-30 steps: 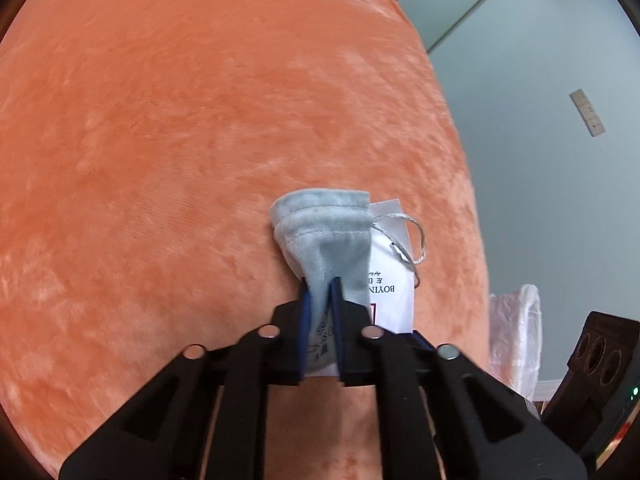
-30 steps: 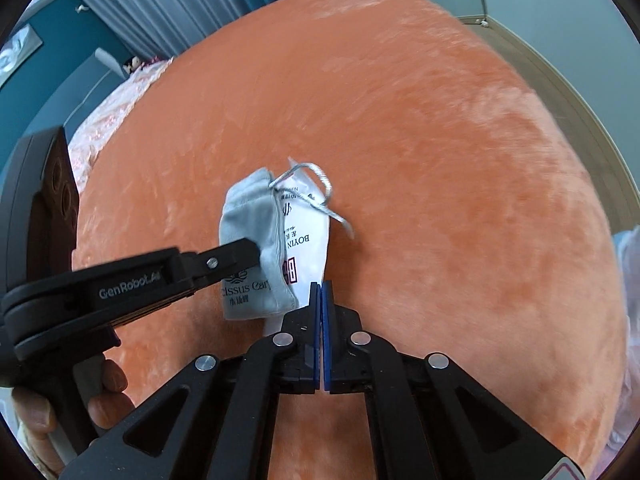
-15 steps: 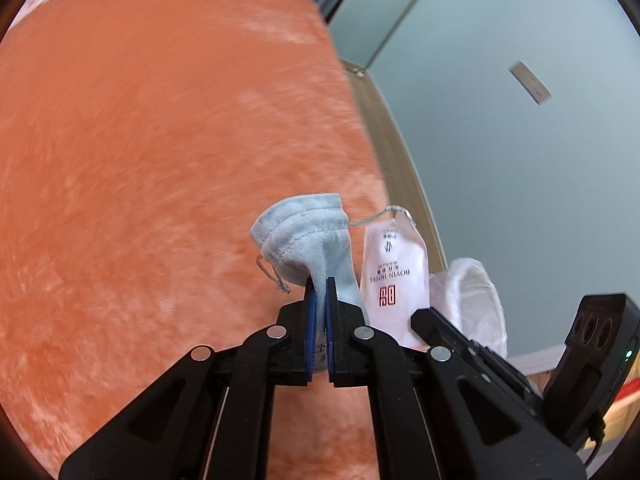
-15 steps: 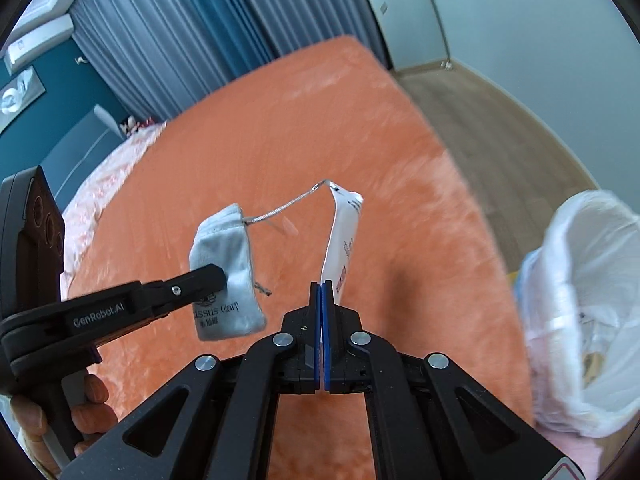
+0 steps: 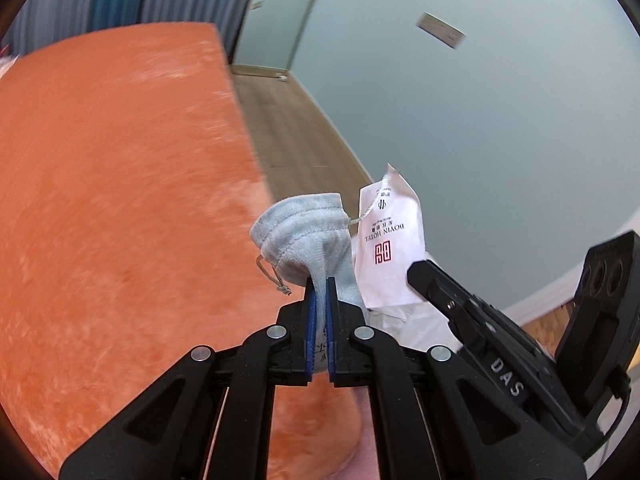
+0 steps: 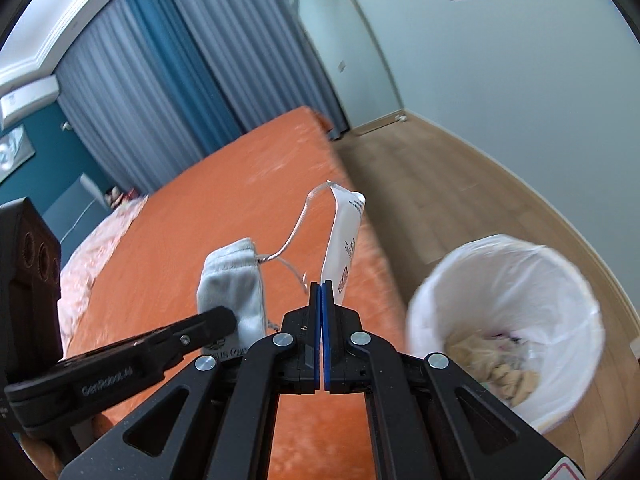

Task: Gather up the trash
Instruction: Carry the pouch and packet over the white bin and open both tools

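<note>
Left gripper [image 5: 319, 292]: clamped on the lower part of a small grey velvet drawstring pouch [image 5: 306, 246], which it holds up in the air above the edge of the bed.
Right gripper [image 6: 322, 292]: jaws pressed together on the bottom edge of a white paper sachet with red and black print [image 6: 343, 240], held upright just beside the pouch.
Link: a thin silvery cord [image 6: 294, 236] runs from the pouch's mouth to the top corner of the sachet, so the two pieces look tied to each other.
Bin: a round waste bin lined with a white plastic bag [image 6: 506, 320] stands on the floor to the right of the bed; some crumpled beige rubbish already lies inside.
Step in hand: I'd say both pieces are being carried across to the bin.
Doing it well: bring both grippers over the bin's mouth together, keeping the cord slack, and let go only when each piece hangs inside the rim. Releasing one side early could leave it dangling from the cord outside the liner.
Surface: a bed covered in orange plush fabric [image 5: 120, 200], soft and slightly blurred here.
Room: pale wooden floorboards [image 6: 440, 184], light grey-green walls, and grey and blue curtains [image 6: 160, 80] behind the bed.
</note>
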`<control>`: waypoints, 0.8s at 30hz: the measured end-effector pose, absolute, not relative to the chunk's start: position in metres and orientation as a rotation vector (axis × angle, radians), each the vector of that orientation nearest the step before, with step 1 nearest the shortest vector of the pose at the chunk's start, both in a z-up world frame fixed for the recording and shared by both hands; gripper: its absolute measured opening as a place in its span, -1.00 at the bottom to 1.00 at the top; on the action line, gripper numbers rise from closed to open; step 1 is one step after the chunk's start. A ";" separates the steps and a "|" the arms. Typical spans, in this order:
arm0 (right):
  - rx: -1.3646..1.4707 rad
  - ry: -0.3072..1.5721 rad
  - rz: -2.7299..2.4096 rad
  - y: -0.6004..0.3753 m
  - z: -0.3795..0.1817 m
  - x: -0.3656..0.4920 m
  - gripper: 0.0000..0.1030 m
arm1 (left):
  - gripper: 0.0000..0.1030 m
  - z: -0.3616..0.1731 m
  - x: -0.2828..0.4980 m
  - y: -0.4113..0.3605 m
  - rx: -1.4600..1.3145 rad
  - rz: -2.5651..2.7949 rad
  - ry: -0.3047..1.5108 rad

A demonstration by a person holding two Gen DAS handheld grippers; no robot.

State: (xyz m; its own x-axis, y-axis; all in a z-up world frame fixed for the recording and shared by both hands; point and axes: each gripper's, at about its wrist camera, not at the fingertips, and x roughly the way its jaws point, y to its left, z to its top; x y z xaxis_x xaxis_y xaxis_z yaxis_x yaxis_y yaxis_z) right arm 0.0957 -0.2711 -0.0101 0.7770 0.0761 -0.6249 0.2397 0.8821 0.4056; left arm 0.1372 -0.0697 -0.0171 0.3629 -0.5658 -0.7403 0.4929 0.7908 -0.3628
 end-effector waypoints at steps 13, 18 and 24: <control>0.542 0.638 -0.227 -0.349 -0.009 0.050 -0.98 | -0.92 -0.012 0.105 -0.160 0.043 -0.821 0.979; 0.566 0.650 -0.265 -0.368 -0.016 0.043 -0.98 | -0.92 -0.014 0.101 -0.181 0.070 -0.845 0.982; 0.576 0.682 -0.307 -0.377 -0.025 0.039 -0.81 | -0.56 -0.017 0.101 -0.198 0.076 -0.854 0.996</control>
State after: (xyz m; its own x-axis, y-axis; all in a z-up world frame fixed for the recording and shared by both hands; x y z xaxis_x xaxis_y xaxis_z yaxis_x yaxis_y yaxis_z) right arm 0.0385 -0.3768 -0.0254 0.7404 -0.0810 -0.6673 0.4455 0.8024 0.3970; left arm 0.1006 -0.1982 -0.0175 0.2563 -0.5962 -0.7608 0.6611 0.6824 -0.3119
